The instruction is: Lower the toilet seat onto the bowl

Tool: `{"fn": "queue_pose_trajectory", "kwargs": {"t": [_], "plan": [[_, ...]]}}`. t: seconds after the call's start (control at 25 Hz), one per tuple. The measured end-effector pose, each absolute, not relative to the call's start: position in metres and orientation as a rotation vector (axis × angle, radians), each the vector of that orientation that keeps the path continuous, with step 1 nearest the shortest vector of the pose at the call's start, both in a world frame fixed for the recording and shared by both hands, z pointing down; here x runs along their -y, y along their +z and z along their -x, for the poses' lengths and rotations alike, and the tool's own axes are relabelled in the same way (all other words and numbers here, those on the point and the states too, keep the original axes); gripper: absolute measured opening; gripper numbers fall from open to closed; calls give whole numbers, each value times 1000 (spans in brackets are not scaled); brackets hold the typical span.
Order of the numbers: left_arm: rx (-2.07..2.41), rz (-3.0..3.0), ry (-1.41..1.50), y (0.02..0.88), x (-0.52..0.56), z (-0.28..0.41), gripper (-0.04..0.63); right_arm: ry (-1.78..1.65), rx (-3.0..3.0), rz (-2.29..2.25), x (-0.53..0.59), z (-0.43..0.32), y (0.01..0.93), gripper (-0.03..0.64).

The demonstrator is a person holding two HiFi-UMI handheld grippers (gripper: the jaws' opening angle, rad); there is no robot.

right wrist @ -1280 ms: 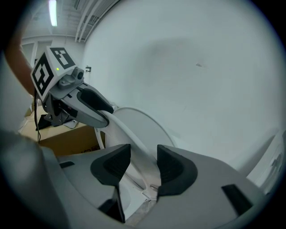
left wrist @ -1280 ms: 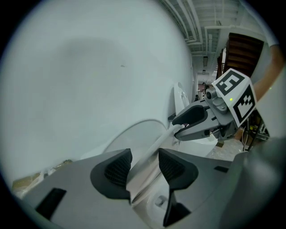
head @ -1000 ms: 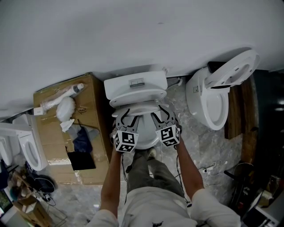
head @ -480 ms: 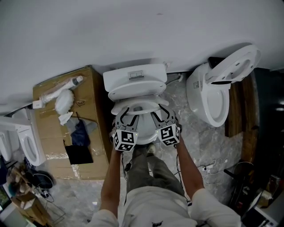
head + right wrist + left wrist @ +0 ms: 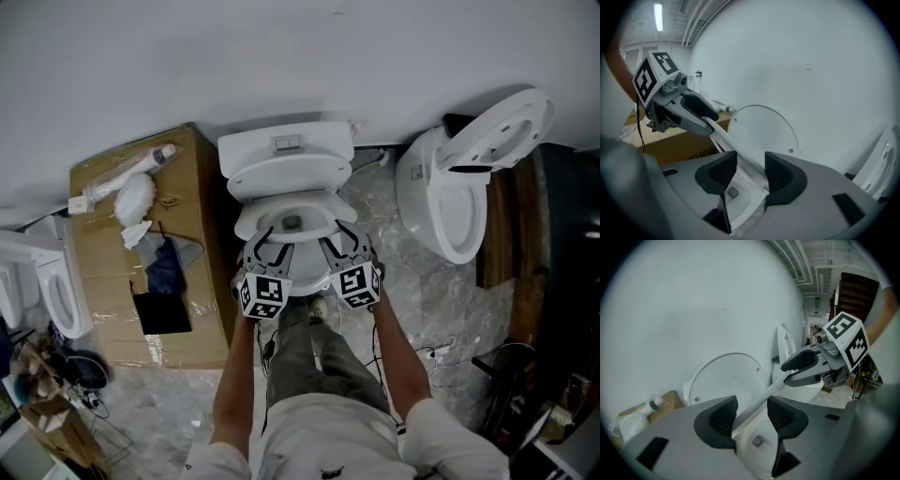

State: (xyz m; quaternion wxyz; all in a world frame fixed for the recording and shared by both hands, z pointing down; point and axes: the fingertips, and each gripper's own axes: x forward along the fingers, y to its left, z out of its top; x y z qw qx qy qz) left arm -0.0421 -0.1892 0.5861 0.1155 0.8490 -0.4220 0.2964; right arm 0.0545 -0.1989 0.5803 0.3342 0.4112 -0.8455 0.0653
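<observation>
— What have our fingers got?

— On the left gripper (image 5: 751, 417) the fingers (image 5: 723, 417) pinch the front rim of the toilet seat (image 5: 764, 397). The white edge runs slantwise between them. The right gripper (image 5: 750, 172) does the same: its fingers (image 5: 780, 174) clamp that rim a little further along. Each gripper shows in the other's view with one finger over the seat and one under it.

— And where does the seat stand?

— Tilted, partway down. We hold it between the lid (image 5: 761, 136), which stands upright against the tank (image 5: 286, 145), and the bowl (image 5: 761, 458). We can see the bowl's drain (image 5: 757, 441) beneath the raised rim. At the front the seat is clear of the bowl.

— What lies around us?

— In the head view we stand straight before the toilet, our two grippers side by side on the seat. A cardboard box (image 5: 141, 291) sits just to the left, against the wall (image 5: 281, 56). It has a tube (image 5: 122, 178) and a dark cloth (image 5: 164, 272) on top. To the right, apart from ours, stands a second toilet (image 5: 441, 206) with its lid up.
</observation>
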Motion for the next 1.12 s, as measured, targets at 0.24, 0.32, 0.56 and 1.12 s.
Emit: {"fn": "queue_pose_trajectory", "kwargs": {"t": [0.24, 0.32, 0.56, 1.12], "plan": [[1243, -2475, 881, 594, 170, 39, 222, 180, 2210, -1046, 180, -58, 589, 189], [1244, -2472, 886, 596, 164, 38, 224, 182, 2211, -1036, 174, -59, 591, 189], [1237, -2469, 901, 605, 146, 37, 227, 184, 2212, -1009, 157, -60, 601, 190], [1218, -2469, 940, 629, 104, 32, 232, 189, 2212, -932, 117, -64, 625, 196]]}}
